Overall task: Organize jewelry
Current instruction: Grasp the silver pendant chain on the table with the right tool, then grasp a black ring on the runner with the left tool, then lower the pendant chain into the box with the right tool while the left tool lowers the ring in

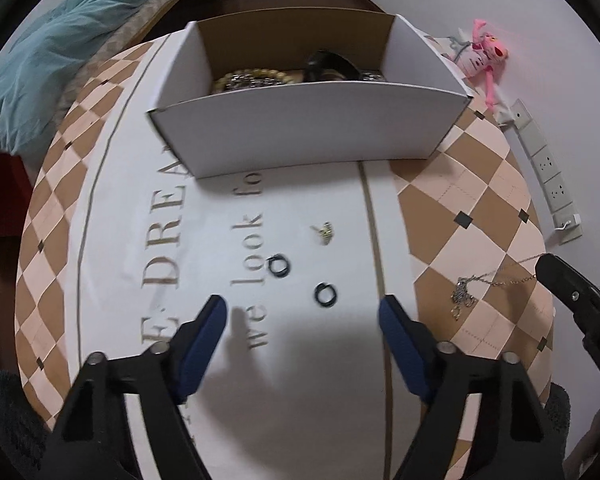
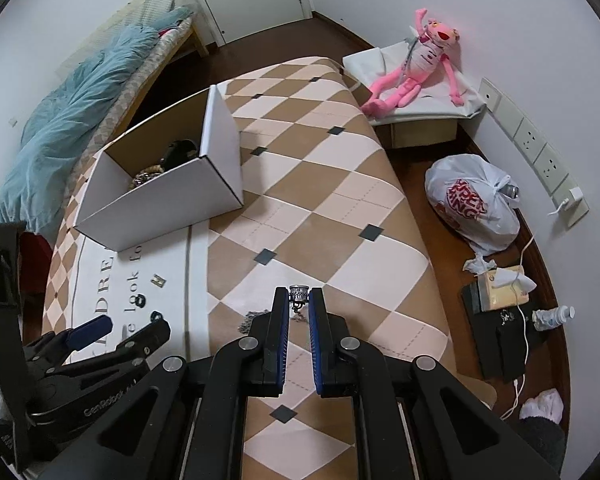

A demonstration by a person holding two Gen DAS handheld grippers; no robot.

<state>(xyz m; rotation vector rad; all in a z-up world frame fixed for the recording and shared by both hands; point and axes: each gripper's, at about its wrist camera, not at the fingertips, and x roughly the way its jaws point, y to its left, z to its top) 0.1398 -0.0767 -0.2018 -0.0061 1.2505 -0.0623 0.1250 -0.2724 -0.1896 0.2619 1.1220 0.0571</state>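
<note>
1. Our right tool (image 2: 299,300) pinches a silver necklace (image 2: 300,294) by its tips; the chain hangs onto the bench (image 2: 319,208).
2. Our left tool (image 1: 301,312) is open, holding nothing, above two black rings (image 1: 325,294).
3. We should lift slowly toward the white box (image 2: 160,196), so the chain won't catch.

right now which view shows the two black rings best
The left wrist view. The two black rings lie in the open on the white cloth, just ahead of the left gripper, whose jaws stand open. In the right wrist view the rings are small dark specks far left.
</note>
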